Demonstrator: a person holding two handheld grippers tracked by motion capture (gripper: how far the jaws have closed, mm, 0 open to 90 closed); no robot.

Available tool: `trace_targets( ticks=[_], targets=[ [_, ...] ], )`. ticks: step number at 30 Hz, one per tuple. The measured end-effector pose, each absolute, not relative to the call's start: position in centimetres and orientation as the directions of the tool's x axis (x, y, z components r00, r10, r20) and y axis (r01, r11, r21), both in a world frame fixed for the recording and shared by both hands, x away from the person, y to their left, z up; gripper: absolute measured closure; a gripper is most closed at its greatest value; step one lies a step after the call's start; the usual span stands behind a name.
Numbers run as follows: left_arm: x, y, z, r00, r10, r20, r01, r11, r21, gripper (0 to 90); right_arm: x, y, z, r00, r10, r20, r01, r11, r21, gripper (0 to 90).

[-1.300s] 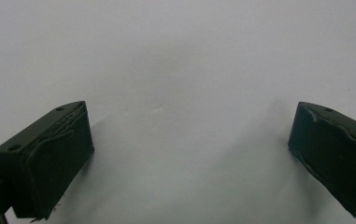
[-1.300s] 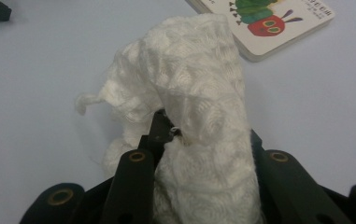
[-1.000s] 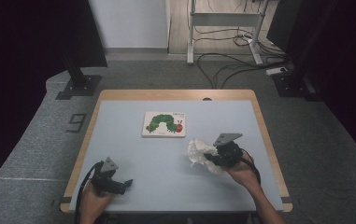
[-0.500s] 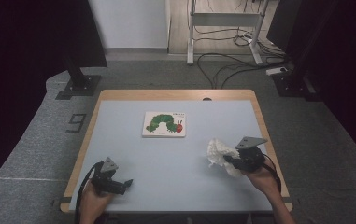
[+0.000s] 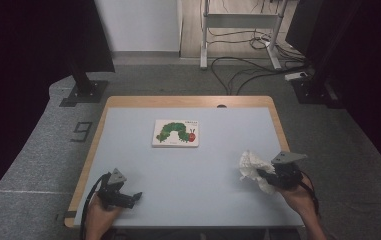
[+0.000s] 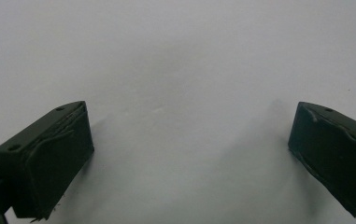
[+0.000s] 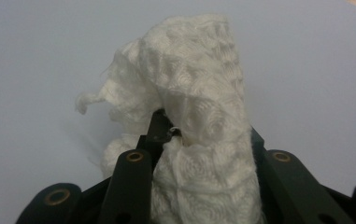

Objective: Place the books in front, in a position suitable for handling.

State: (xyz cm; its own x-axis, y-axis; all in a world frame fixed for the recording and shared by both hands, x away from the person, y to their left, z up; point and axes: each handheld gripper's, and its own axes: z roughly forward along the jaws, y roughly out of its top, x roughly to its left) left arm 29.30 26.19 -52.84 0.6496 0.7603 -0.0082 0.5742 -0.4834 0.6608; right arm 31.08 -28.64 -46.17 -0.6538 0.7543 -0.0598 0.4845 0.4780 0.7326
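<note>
A crumpled white cloth (image 5: 253, 167) sits near the table's right edge, pinched in my right gripper (image 5: 264, 175), which is shut on it. In the right gripper view the white cloth (image 7: 199, 107) bunches up between the two black jaws and hides their tips. My left gripper (image 5: 137, 196) rests at the front left of the table, pointing right. In the left gripper view it (image 6: 189, 158) stands open, its black fingers (image 6: 49, 158) wide apart over bare table with nothing between them.
A picture book with a green caterpillar (image 5: 176, 133) lies flat at the table's middle back. The pale blue tabletop (image 5: 198, 175) has a wooden rim. Dark stands and cables are on the floor beyond the table.
My right gripper has carried the white cloth to the right, from the table's middle right to near its right edge. The left gripper has stayed where it was.
</note>
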Motion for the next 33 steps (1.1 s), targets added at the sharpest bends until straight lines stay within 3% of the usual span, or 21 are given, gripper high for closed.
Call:
trace_targets(
  ticks=[23, 25, 30, 33],
  targets=[
    [29.3, 26.2, -52.8, 0.650, 0.760, -0.009, 0.574, -0.483, 0.661, 0.0, 31.5, -28.7, -51.3, -0.654, 0.754, -0.065, 0.515, 0.506, 0.692, 58.8],
    [29.3, 26.2, -52.8, 0.649, 0.760, -0.009, 0.575, -0.483, 0.661, 0.0, 31.4, -28.6, -51.2, -0.654, 0.754, -0.067, 0.515, 0.508, 0.690, 52.7],
    [29.3, 26.2, -52.8, 0.649, 0.760, -0.009, 0.575, -0.483, 0.661, 0.0, 31.5, -28.4, -50.9, -0.663, 0.744, -0.085, 0.494, 0.521, 0.696, 21.4],
    [29.3, 26.2, -52.8, 0.649, 0.760, -0.009, 0.575, -0.483, 0.661, 0.0, 31.3, -28.3, -50.4, -0.654, 0.752, -0.089, 0.476, 0.500, 0.723, 12.4]
  ],
)
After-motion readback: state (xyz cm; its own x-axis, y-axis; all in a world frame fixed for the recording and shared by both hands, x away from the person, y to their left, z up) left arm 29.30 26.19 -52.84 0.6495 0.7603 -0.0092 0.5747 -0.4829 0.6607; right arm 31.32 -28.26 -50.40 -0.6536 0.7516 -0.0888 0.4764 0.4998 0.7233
